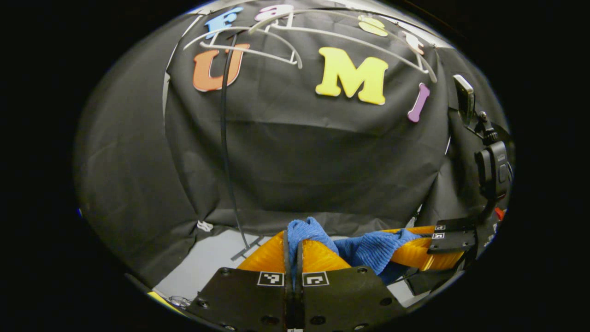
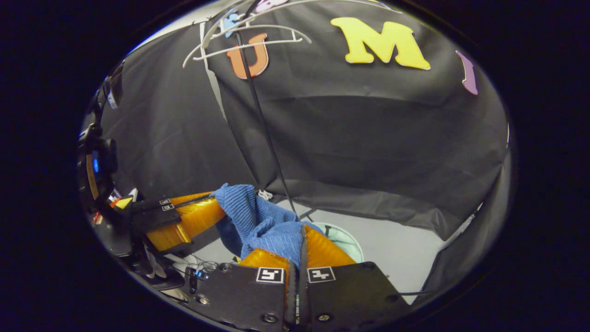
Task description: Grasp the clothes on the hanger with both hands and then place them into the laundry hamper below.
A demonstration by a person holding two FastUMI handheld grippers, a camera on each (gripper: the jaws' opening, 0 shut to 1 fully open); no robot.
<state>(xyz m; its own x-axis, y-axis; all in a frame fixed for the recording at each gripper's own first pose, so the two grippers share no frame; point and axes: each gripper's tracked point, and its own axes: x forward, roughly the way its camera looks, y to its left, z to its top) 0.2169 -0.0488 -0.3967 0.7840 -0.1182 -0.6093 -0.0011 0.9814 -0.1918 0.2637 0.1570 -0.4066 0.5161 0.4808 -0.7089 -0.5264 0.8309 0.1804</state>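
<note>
A blue ribbed garment was held stretched between the two hand-held grippers, off the hangers and low in the booth. In the left gripper view, the left hand-held gripper was seen closed on one bunched end of the cloth, a fold of it rising between the nearly touching fingers, while the right hand-held gripper was seen to the side, pinching the other end. In the right gripper view, the right hand-held gripper was likewise clamped on the garment, and the left hand-held gripper was shown at the left edge with the cloth draped from its fingers. A pale green laundry hamper was partly seen just behind the right gripper's fingers, standing on the light grey floor. White hangers were left bare high up against the wall — a thin black pole ran down from them to the floor.
</note>
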